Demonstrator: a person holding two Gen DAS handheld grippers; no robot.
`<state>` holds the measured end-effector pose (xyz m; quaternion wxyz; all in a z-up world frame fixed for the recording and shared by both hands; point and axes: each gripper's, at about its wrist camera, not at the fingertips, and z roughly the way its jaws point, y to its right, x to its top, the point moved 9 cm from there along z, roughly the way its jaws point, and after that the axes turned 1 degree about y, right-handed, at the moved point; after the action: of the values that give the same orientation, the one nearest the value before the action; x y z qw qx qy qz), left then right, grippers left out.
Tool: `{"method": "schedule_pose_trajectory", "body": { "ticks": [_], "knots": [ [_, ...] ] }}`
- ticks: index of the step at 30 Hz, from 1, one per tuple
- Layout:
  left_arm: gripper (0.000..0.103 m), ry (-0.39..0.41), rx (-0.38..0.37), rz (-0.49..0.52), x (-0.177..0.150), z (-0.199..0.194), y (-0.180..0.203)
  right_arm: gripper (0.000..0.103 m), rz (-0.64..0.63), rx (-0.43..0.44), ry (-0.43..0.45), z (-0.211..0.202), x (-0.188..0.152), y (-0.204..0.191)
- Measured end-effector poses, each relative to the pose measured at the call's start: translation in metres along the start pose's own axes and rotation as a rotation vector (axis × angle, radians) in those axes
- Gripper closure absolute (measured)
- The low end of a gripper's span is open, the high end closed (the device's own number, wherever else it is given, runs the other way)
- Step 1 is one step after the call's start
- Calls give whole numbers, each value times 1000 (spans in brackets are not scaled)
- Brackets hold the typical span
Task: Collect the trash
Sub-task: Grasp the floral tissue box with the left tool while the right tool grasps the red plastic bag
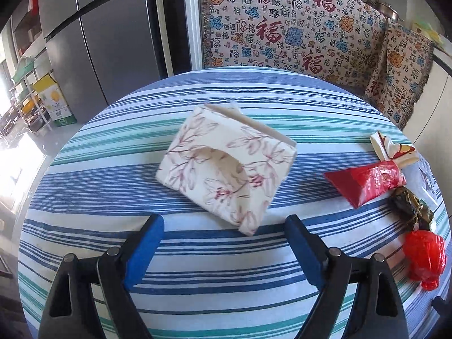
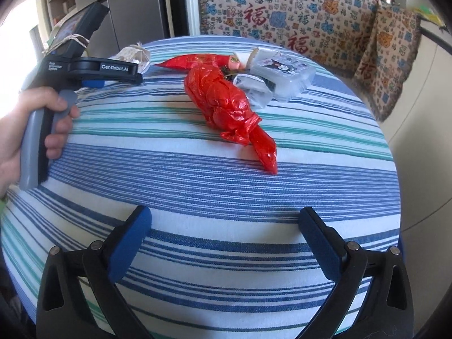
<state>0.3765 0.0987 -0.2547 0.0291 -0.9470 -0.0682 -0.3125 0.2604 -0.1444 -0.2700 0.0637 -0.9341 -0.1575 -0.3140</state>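
You see woven striped cloth (image 2: 226, 197) covering the bench, matt and ribbed. The red bag (image 2: 226, 104) at frame centre is thin, glossy, crinkled plastic. The floral pouch (image 1: 226, 166) looks like soft matt fabric. Upper left, the fridge (image 1: 113, 42) has brushed metal.

On the table (image 1: 84, 186) a fabric pouch (image 1: 226, 166) lies mid-table, with a wrapper pile (image 1: 375, 180) well to its right near the edge, a knotted plastic bag (image 2: 228, 107) nearest in front of it, a clear box (image 2: 285, 76) behind.
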Motion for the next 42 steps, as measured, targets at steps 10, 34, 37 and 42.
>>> {"method": "schedule_pose_trajectory", "body": {
  "ticks": [10, 34, 37, 42],
  "knots": [
    [14, 8, -87, -27, -22, -24, -59, 0, 0, 1, 1, 0, 1, -2],
    [16, -41, -163, 40, 52, 24, -30, 0, 17, 27, 15, 0, 7, -3],
    [36, -2, -239, 105, 52, 17, -22, 1, 33, 53, 22, 6, 21, 7],
    [52, 5, -317, 191, 47, 5, -16, 3, -32, 75, -1, 34, 58, 12]
  ]
}}
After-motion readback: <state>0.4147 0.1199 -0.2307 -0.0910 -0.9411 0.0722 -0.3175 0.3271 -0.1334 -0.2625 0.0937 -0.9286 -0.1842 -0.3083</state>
